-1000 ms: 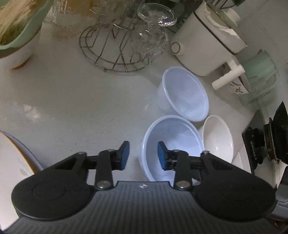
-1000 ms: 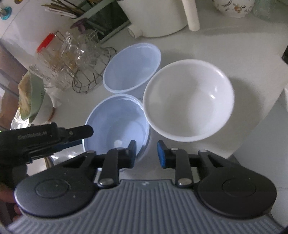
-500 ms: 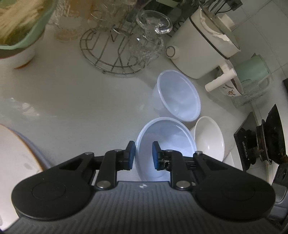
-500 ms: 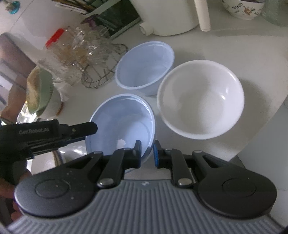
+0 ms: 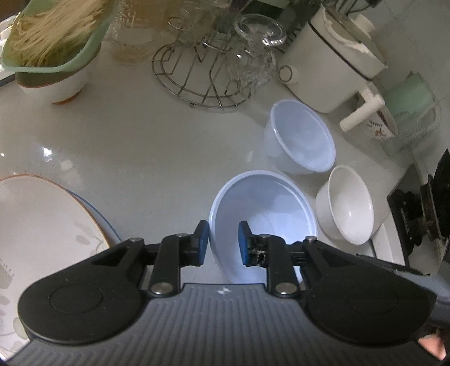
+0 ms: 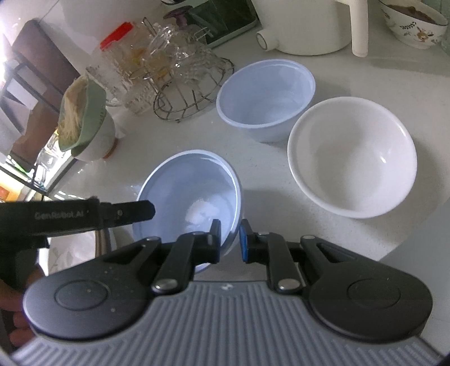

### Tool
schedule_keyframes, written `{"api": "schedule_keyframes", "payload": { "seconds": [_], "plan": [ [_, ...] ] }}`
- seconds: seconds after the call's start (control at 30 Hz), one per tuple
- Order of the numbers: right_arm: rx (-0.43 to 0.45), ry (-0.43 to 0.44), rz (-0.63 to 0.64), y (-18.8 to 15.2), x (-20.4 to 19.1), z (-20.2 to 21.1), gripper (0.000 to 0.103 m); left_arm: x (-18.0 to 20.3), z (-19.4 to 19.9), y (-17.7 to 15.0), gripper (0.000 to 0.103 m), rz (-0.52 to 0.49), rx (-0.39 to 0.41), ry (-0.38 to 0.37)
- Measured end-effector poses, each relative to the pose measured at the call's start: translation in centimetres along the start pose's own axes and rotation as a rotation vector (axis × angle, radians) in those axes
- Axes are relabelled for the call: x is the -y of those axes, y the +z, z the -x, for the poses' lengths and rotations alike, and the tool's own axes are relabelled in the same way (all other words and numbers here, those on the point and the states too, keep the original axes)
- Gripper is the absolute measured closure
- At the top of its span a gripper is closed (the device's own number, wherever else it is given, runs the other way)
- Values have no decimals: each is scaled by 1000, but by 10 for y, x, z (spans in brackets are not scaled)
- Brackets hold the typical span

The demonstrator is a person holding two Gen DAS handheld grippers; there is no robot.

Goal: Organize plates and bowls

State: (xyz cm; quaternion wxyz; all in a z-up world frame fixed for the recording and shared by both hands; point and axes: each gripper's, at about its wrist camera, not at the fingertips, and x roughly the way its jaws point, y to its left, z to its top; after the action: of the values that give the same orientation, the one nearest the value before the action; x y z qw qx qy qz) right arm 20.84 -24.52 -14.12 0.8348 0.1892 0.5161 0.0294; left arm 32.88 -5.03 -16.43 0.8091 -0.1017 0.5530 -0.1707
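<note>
Kitchen worktop (image 5: 146,146) is pale, glossy and pretty crowded at the back. Compared with a second ago, both grippers have closed down: the left gripper (image 5: 223,242) and the right gripper (image 6: 230,239) are each clamped on the rim of the same near pale blue plastic bowl (image 5: 261,214), one on either side. It now sits tilted and looks slightly off the surface, so my guess is it's about to be carried and nested into another bowl.

Candidates: the second pale blue bowl (image 5: 301,140) sits just behind it, upright, and a white ceramic bowl (image 5: 348,205) is just beside that one on the right. All three look empty, though the held one has a pale patch at the bottom I can't make out.

Over on the left edge there's a stack of plates (image 5: 42,225), white with a leaf pattern. Further back, a green-rimmed container (image 5: 56,36) holds what looks like dry noodles, a wire rack (image 5: 202,76) carries glassware, and a white pot (image 5: 329,64) stands with a patterned bowl (image 6: 413,25) nearby, something dark in it.
</note>
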Motion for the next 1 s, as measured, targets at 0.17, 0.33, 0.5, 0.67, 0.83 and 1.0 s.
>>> {"api": "schedule_keyframes", "payload": {
  "seconds": [0.17, 0.33, 0.5, 0.67, 0.83, 1.0],
  "plan": [
    [7, -2, -9, -1, 4, -5, 87, -4, -4, -4, 77, 1, -3, 18],
    [49, -19, -5, -1, 5, -1, 85, -8, 0, -4, 73, -10, 3, 28],
    [111, -23, 2, 4, 2, 17, 84, -6, 24, -1, 64, -34, 59, 36],
    [166, -19, 26, 5, -9, 40, 84, -2, 49, -2, 63, -31, 105, 20],
    [220, -4, 49, 3, -26, 63, 84, 10, 78, -3, 63, -72, 155, -6],
    [280, 3, 77, -1, -41, 88, 84, 20, 109, -8, 63, -120, 204, -25]
  ]
}}
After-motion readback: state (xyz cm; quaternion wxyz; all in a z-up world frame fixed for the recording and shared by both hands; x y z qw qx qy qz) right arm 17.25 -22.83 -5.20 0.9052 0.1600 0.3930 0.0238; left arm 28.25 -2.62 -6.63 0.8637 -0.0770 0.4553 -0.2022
